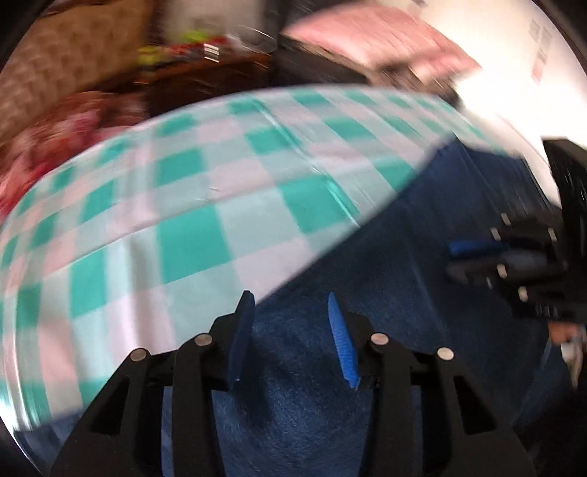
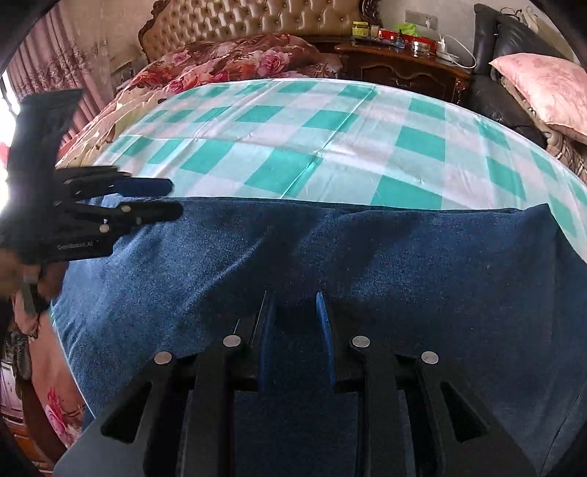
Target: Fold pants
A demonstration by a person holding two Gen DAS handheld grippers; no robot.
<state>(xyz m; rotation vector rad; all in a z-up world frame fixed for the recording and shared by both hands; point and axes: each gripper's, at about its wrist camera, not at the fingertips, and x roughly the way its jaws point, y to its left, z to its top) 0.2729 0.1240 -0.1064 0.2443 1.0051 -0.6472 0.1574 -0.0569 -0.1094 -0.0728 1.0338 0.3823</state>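
The dark blue pants (image 2: 330, 264) lay spread flat across the near part of the bed, on top of a teal-and-white checked sheet (image 2: 293, 146), their far edge running straight across the cloth. The right gripper (image 2: 295, 315) hung low over the middle of the denim, its blue pads (image 2: 324, 341) parted with a clear gap, and nothing was caught between them. Off to that one's left, the left gripper (image 2: 172, 200) reached in over the far edge of the pants, one finger above the other with a gap between, and no fabric pinched there either. The left wrist view was badly smeared, but it showed that same tool (image 1: 290, 312) with its pads (image 1: 341, 341) wide apart over bare denim, right by the line where the pants (image 1: 367, 293) met the sheet (image 1: 183, 201). A floral quilt (image 2: 234, 62) was bunched up by the tufted headboard (image 2: 256, 22), and a pink pillow (image 2: 543, 88) leaned at the far right.
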